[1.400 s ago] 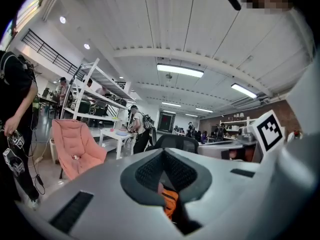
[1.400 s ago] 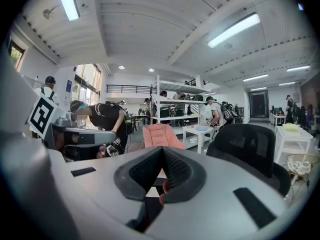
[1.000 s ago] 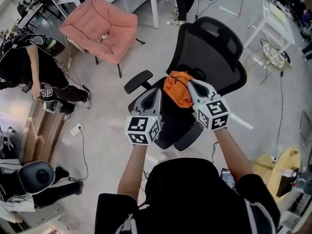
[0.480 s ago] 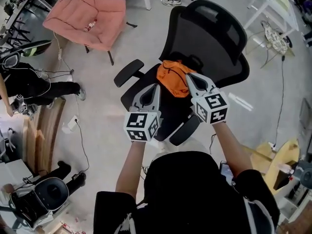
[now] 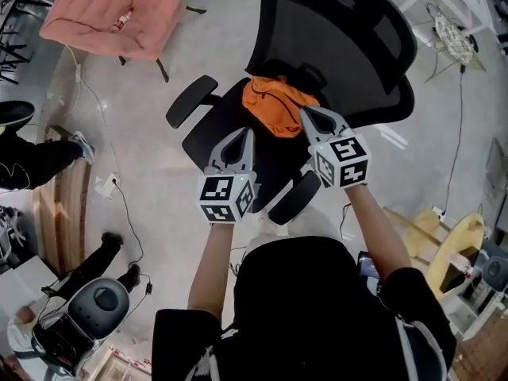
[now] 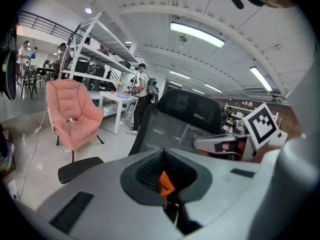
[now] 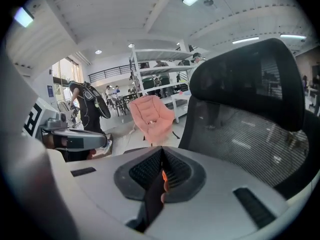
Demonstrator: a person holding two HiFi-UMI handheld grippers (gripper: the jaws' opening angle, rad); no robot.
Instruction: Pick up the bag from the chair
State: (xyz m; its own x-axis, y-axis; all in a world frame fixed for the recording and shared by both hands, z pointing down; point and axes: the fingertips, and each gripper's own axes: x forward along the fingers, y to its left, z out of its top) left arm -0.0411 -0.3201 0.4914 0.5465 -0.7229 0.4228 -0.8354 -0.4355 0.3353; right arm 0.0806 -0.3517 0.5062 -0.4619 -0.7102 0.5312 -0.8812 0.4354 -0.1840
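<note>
Left gripper (image 5: pixel 238 136), right gripper (image 5: pixel 305 114) lower than before, toward chair (image 5: pixel 333 46); I see jaws of both pressed together. Orange bag (image 5: pixel 272 105) crumpled, long axis side to side on chair.

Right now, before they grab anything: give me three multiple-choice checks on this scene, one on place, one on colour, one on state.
1. Where does the bag lie?
A. on the pink armchair
B. on the seat of the black chair
C. on the floor

2. What colour is the bag?
A. orange
B. blue
C. green

3. How do the jaws of the right gripper stand?
A. spread wide apart
B. closed together
C. clamped on the armrest

Answers:
1 B: the head view shows it on the seat, against the backrest.
2 A: it is bright orange against the black seat.
3 B: the right gripper view shows the tips meeting in a point.
</note>
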